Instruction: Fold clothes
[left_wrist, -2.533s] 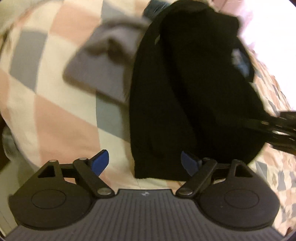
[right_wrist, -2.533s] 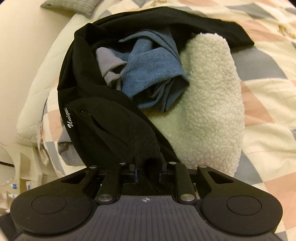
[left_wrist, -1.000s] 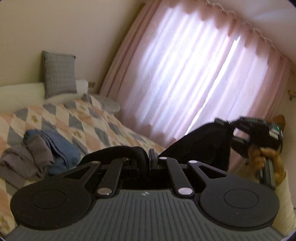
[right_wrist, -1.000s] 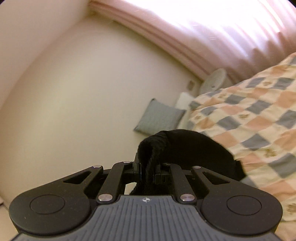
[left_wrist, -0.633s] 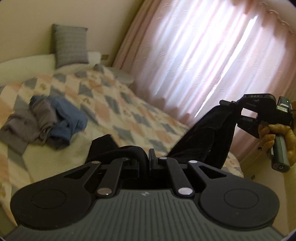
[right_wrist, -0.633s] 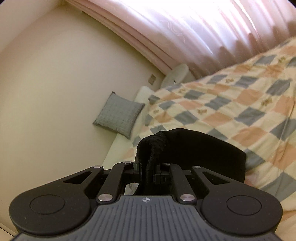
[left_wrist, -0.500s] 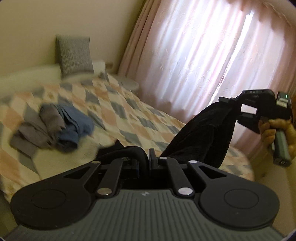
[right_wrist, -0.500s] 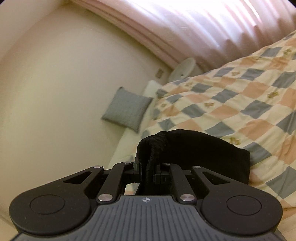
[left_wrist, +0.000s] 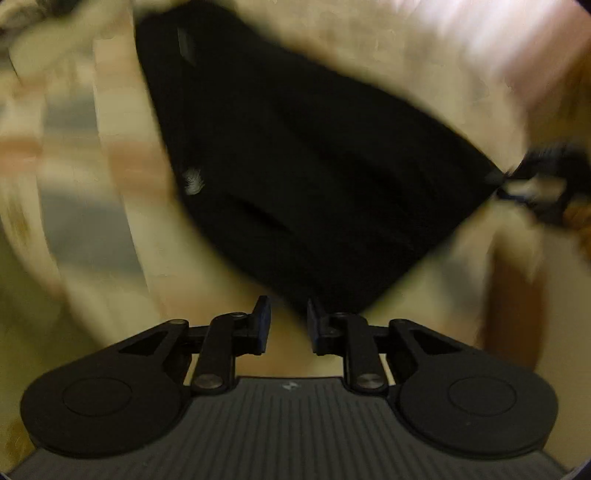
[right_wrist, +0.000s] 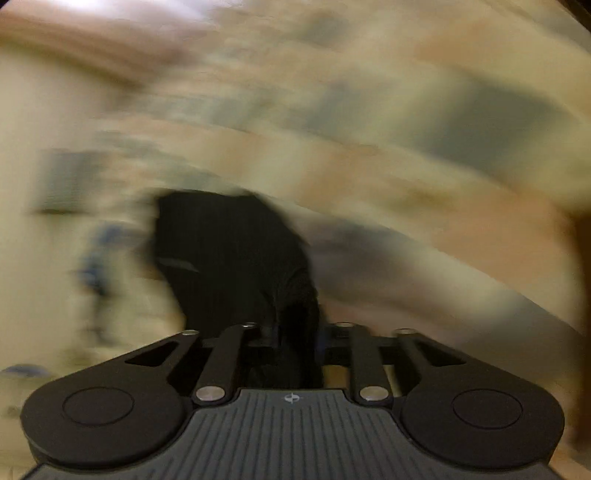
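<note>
- Fingers (left_wrist: 263, 325) of the left gripper (left_wrist: 288, 325) stand a little apart and hold nothing.
- Right gripper (right_wrist: 295, 338) is pinched on the black garment (left_wrist: 314, 177).
- Black garment lies spread on the checked quilt (left_wrist: 85, 206) toward 12 o'clock, its corner pulled to 3 o'clock.
- It looks soft, light and floppy, so grab a corner or hem.

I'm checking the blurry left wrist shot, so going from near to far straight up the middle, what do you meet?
Left gripper, its blue-padded fingers apart with nothing between them → black garment spread out → checked bedspread, blurred, showing beyond the garment's far edge.
</note>
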